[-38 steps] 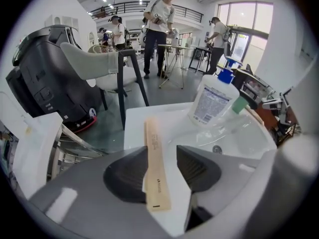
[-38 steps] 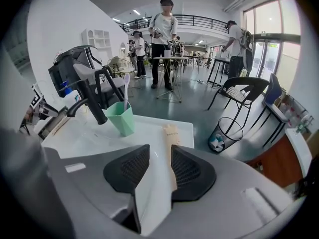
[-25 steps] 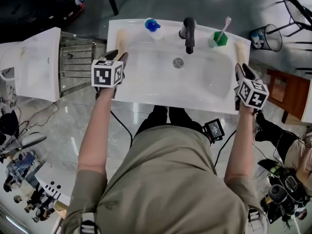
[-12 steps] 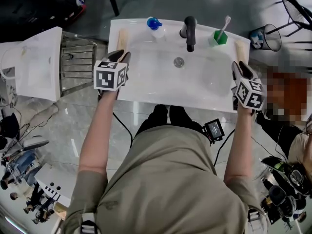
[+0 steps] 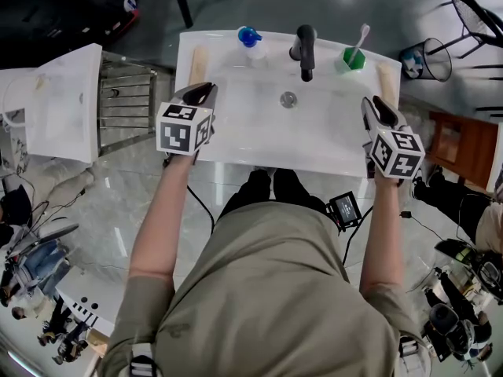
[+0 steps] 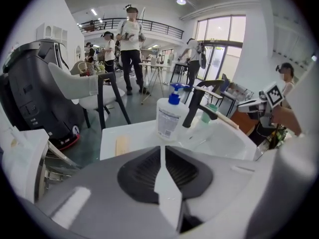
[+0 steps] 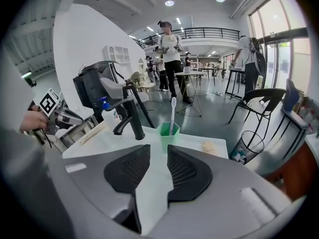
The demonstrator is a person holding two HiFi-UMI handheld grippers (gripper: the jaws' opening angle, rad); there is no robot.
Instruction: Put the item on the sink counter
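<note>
Head view shows a person standing at a white sink, a gripper held out in each hand over the front corners of its worktop (image 5: 236, 149). The left gripper (image 5: 200, 93) hovers over the near left corner and the right gripper (image 5: 376, 107) over the near right corner, neither touching anything.

In the left gripper view, the fingers (image 6: 142, 173) have just been closing and are now drawn together to a hairline slit at the tips, with nothing between them. In the right gripper view, the fingers (image 7: 127, 171) stand spread with a clear gap, also empty; the green cup shows beyond that gap.

A pale wooden strip (image 5: 199, 63) lies flat on the worktop's left edge, just ahead of the left gripper and apart from it. A beige piece (image 5: 385, 77) lies on the right edge, ahead of the right gripper.

Along the back rim stand a blue-capped pump bottle (image 5: 250, 42), a black faucet (image 5: 305, 49) and a green cup (image 5: 354, 60) with a toothbrush (image 5: 363, 38) upright in it. A wire wastebasket (image 5: 431, 60) sits on the floor to the right of the sink.
</note>
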